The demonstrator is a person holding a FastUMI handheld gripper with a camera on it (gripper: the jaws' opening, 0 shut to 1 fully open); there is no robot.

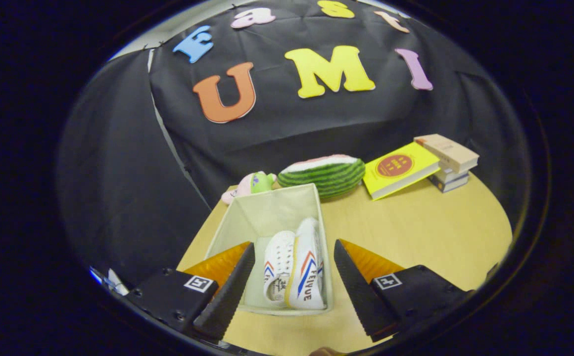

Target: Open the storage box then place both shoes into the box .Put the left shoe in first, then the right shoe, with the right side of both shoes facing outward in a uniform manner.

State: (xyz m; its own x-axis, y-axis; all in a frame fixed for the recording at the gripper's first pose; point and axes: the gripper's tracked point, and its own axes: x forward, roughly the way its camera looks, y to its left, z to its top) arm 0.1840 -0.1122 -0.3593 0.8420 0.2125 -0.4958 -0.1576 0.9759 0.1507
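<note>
An open cream fabric storage box (262, 210) stands on the wooden table, just ahead of my fingers. Two white shoes with red and blue stripes lie on their sides inside it, close together at the near right of the box: one (278, 264) on the left, the other (308, 272) on the right against the box wall. My gripper (294, 252) hovers above the box's near end, open, with nothing between its fingers; the shoes show through the gap below.
Behind the box lie a watermelon-shaped plush (324, 174) and a small pink and green plush toy (250, 185). At the back right a yellow book (400, 169) leans on a stack of books (449, 163). Bare wooden table (425, 232) spreads right of the box.
</note>
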